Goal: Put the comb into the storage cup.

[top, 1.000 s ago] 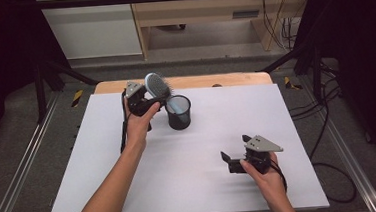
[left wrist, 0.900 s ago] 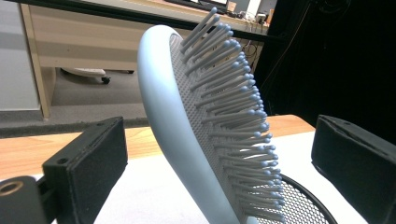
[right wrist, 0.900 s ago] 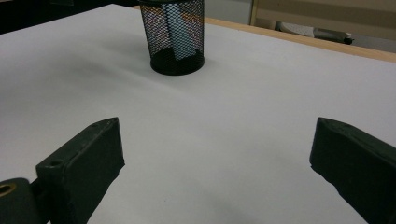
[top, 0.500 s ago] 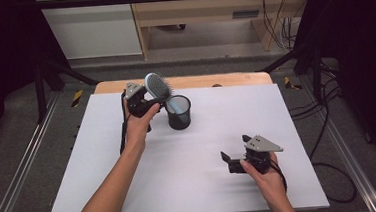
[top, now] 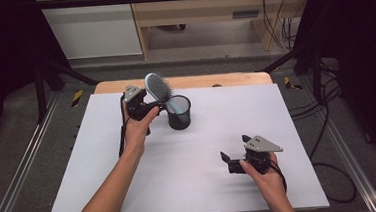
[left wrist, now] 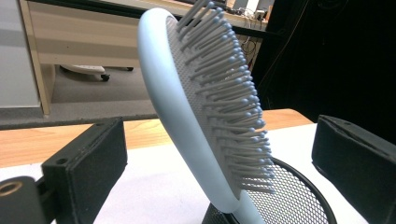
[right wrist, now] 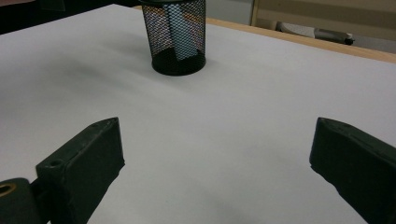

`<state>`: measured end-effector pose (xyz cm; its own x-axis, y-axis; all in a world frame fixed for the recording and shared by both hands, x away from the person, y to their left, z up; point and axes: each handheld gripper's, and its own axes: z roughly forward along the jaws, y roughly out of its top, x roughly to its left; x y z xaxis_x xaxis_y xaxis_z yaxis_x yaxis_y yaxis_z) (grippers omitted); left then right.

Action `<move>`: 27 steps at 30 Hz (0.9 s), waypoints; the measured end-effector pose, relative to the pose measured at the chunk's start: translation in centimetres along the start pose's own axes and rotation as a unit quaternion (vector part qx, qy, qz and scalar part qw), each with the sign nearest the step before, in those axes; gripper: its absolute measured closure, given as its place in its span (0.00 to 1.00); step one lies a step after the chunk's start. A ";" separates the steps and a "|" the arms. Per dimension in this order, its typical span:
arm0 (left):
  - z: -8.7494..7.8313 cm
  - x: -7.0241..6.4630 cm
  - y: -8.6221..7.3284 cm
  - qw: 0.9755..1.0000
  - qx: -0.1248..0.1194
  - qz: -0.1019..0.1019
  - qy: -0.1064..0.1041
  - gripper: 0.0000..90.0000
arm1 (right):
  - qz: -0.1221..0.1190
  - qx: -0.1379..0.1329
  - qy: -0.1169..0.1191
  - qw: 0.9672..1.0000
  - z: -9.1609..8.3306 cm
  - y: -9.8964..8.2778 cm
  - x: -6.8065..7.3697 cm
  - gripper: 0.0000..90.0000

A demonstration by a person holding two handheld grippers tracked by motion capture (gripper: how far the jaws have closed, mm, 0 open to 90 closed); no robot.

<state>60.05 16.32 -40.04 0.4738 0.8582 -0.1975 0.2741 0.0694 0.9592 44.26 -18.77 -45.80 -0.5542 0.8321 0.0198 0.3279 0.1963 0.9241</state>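
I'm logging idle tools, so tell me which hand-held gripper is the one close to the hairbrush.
The left hand-held gripper: its open jaws flank the pale blue oval hairbrush standing in the black mesh cup. The right hand-held gripper sits apart, open.

A lab: black-curtained test table (top: pixel 131 190) on metal rails (top: pixel 16 183), loose cables (top: pixel 323 126) around

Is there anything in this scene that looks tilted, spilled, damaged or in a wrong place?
Only one thing: the hairbrush stands handle-down in the mesh cup and leans to one side, its head sticking out above the rim. The cup itself stands upright; nothing looks spilled or broken.
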 end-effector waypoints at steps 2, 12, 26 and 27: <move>-0.1 -0.1 -0.1 1.000 0.000 0.000 0.000 0.04 | 0.000 0.000 0.000 1.000 0.0 0.0 0.0 0.03; -1.0 -0.6 -0.7 1.000 0.009 0.006 0.000 0.04 | 0.000 0.000 0.002 1.000 0.0 0.0 0.1 0.03; -2.5 -1.1 -1.4 0.999 0.022 0.036 -0.001 0.03 | -0.001 0.001 0.000 1.000 0.1 0.0 0.0 0.03; -2.7 -1.2 -1.6 0.999 0.024 0.039 -0.002 0.03 | 0.000 0.002 0.001 1.000 0.1 0.0 0.0 0.03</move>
<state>56.82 16.54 -40.78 0.4980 0.8584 -0.1234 0.2760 -0.0219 0.9609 44.36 -18.70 -45.86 -0.5550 0.8316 0.0206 0.3309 0.1980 0.9227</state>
